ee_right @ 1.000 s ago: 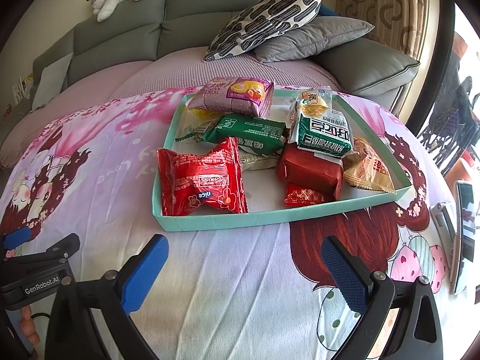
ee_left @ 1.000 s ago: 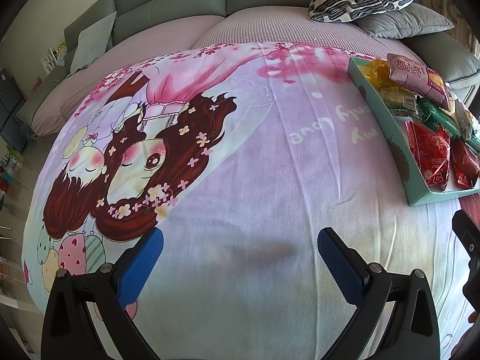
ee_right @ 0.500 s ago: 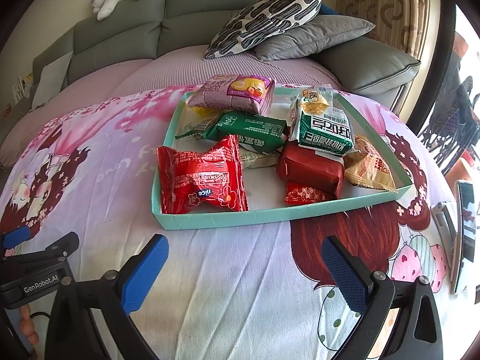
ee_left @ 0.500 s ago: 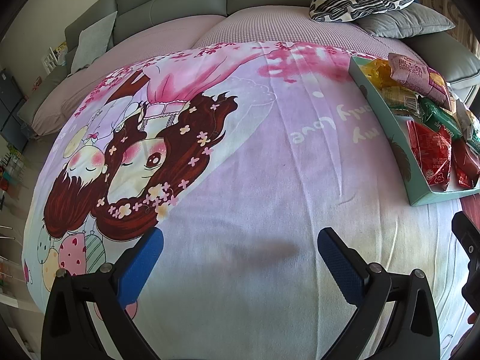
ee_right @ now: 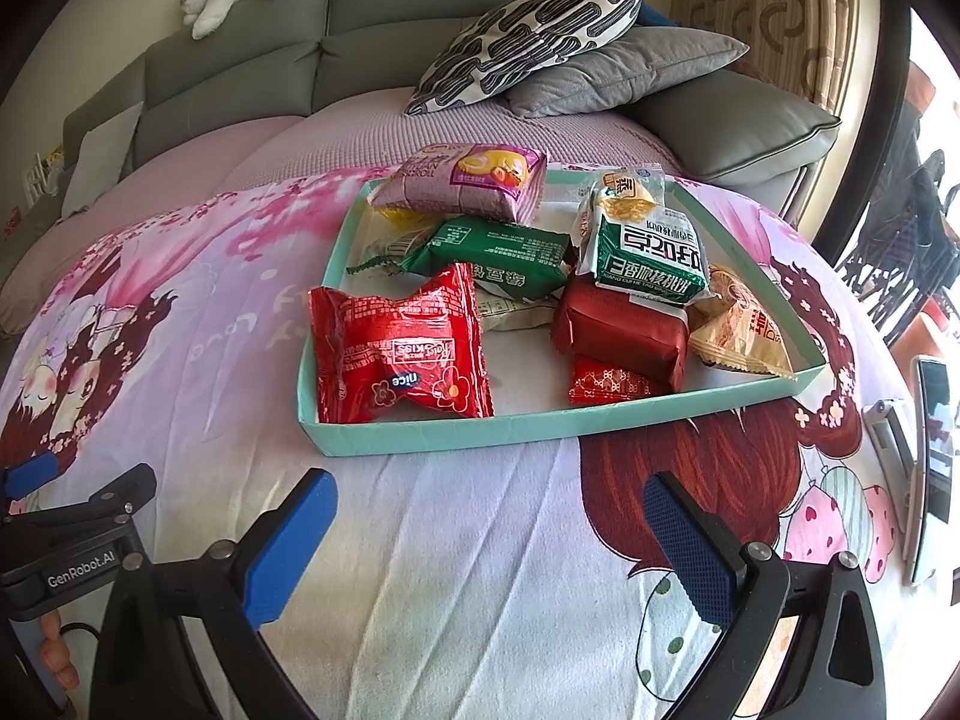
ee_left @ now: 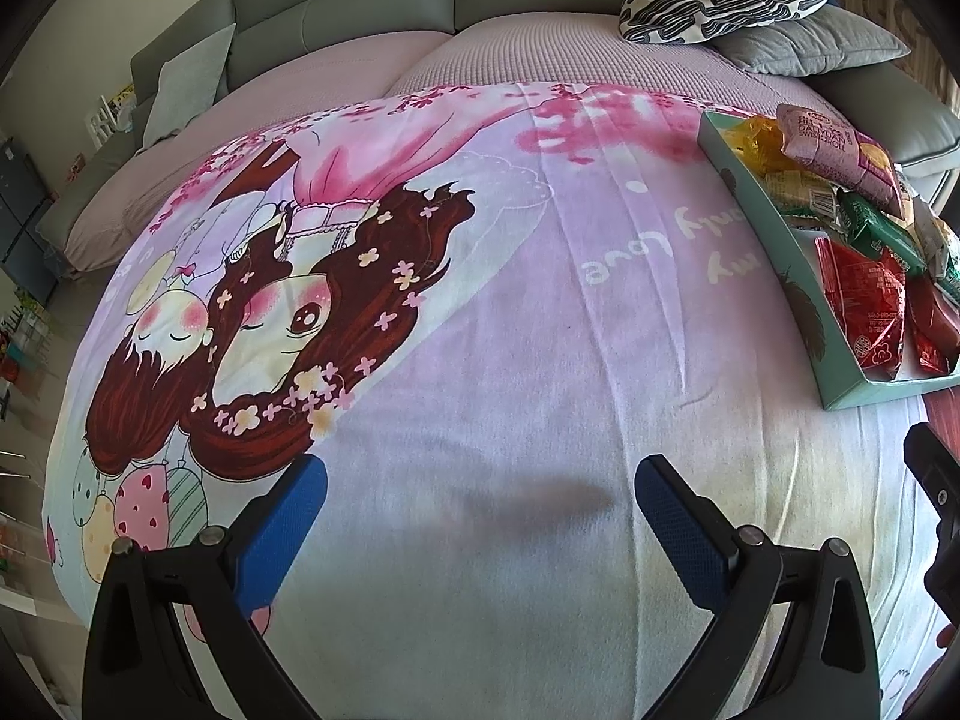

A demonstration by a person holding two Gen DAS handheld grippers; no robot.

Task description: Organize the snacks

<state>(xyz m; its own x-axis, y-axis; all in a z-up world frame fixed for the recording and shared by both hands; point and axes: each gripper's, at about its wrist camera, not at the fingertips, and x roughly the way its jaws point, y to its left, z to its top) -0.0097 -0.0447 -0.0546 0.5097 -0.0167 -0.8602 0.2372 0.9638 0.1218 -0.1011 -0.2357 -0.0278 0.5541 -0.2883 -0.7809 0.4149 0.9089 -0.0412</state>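
A shallow teal tray [ee_right: 420, 433] sits on the cartoon-print blanket and holds several snack packets. Among them are a red packet [ee_right: 399, 348] at the front left, a green one [ee_right: 498, 249], a purple swiss-roll pack [ee_right: 462, 180], a green-and-white pack [ee_right: 651, 252] and a dark red one [ee_right: 624, 330]. My right gripper [ee_right: 486, 531] hovers open just in front of the tray, nothing between its blue pads. In the left wrist view the tray [ee_left: 780, 264] lies at the far right. My left gripper [ee_left: 477, 510] is open over bare blanket, well left of the tray.
The blanket [ee_left: 480, 324] covers a round bed with a grey padded headboard [ee_right: 240, 60]. Patterned and grey cushions [ee_right: 540, 30] lie behind the tray. A phone [ee_right: 933, 450] rests at the right edge. The left gripper's body [ee_right: 72, 540] shows at the lower left of the right wrist view.
The right wrist view has shifted slightly, with the tray a little farther up in frame. The left gripper has barely moved. Both grippers stay open.
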